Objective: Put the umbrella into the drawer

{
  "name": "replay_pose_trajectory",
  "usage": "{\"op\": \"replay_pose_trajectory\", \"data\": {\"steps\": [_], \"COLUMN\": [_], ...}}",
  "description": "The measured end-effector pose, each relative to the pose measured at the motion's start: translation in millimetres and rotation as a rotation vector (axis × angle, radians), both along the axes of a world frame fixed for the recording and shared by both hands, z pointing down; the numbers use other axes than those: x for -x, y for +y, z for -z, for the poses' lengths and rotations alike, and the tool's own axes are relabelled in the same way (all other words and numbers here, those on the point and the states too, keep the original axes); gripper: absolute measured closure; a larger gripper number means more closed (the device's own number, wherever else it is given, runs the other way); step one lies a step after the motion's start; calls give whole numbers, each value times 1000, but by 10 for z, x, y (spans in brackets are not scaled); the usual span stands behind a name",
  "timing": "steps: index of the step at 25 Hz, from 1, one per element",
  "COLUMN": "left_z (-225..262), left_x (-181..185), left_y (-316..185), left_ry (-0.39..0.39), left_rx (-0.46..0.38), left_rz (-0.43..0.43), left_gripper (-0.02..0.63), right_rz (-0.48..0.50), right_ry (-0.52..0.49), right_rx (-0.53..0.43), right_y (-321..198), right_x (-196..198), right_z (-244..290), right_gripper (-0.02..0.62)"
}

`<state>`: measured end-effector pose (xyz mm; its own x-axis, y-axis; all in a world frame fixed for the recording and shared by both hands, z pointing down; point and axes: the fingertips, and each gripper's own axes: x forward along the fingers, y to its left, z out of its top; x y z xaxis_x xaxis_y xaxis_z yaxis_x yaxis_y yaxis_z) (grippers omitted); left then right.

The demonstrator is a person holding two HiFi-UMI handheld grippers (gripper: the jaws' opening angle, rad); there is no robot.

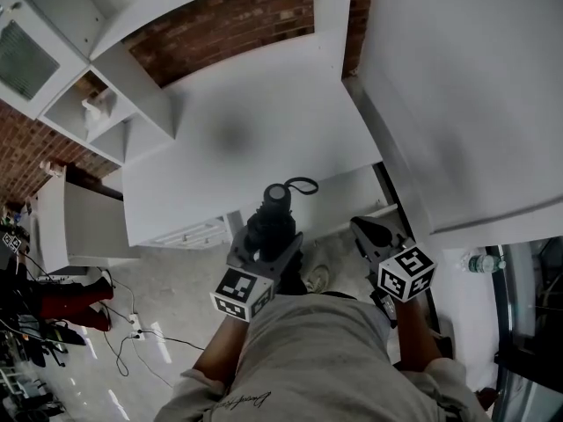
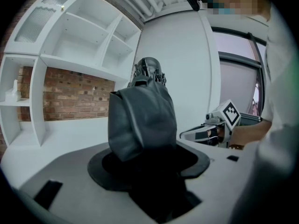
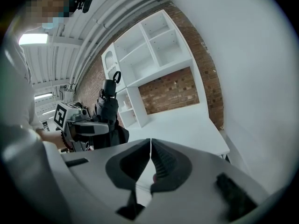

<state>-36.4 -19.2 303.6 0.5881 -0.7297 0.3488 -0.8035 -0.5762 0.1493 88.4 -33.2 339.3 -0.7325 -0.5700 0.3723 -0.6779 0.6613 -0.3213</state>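
Umbrella (image 1: 269,229): is standing upright in the left gripper (image 1: 266,248), at lower centre of the head view, just off the near edge of the white surface (image 1: 264,121).
Look: is showing as a short folding kind. Dark grey fabric is bunching in loose folds round the shaft, a black round-ended handle (image 1: 278,195) is pointing up, and a thin strap (image 1: 303,185) is looping off it.
Left jaws: are standing wide and pressing on the umbrella's fabric-wrapped body, below the handle.
Right jaws: are meeting pad to pad with nothing between them. The right gripper (image 1: 368,229) is hanging at lower right, beside the left one and apart from the umbrella.
Handling: is looking light enough for one gripper, leaving the right gripper free. The shaft inside is likely giving a stiff core. The fabric over it is soft and probably slick, so the umbrella may be sliding or twisting in a loose hold.
Where to hold: the mid-body hold is serving well, I judge, since the folds are giving the pads something to bite. The hard handle would be firmer but smoother. The strap is too limp to steer by.
Drawer (image 1: 189,234): white fronts are showing under the surface's near edge, left of the umbrella. Whether one is standing open I cannot tell.
Stage: carrying, I judge. The umbrella is not yet lying in the drawer.
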Motion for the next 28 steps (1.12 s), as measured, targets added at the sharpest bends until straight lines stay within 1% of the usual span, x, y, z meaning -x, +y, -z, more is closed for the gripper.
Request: {"op": "replay_pose_trajectory", "data": {"steps": [6, 10, 19, 22, 26, 28], "left_z": [-20, -12, -125, -201, -240, -283], "left_x": [96, 190, 338, 389, 391, 418], "left_y": [-121, -241, -498, -558, -675, -718], "left_ry": [-26, -46, -65, -76, -68, -75], "left_rx": [14, 17, 31, 54, 61, 67], "left_rz": [-20, -47, -88, -106, -117, -121], "left_gripper": [330, 331, 330, 330, 330, 330], "right_rz": [-30, -47, -75, -79, -87, -93], "right_ry": [1, 4, 14, 15, 17, 21], "right_rx": [33, 40, 61, 72, 91, 103], "right_y": [-59, -211, -400, -452, -491, -511], "right_x": [-3, 84, 178, 237, 277, 299], "right_z": [-73, -83, -217, -258, -287, -316], "right_gripper": [568, 568, 568, 568, 568, 568]}}
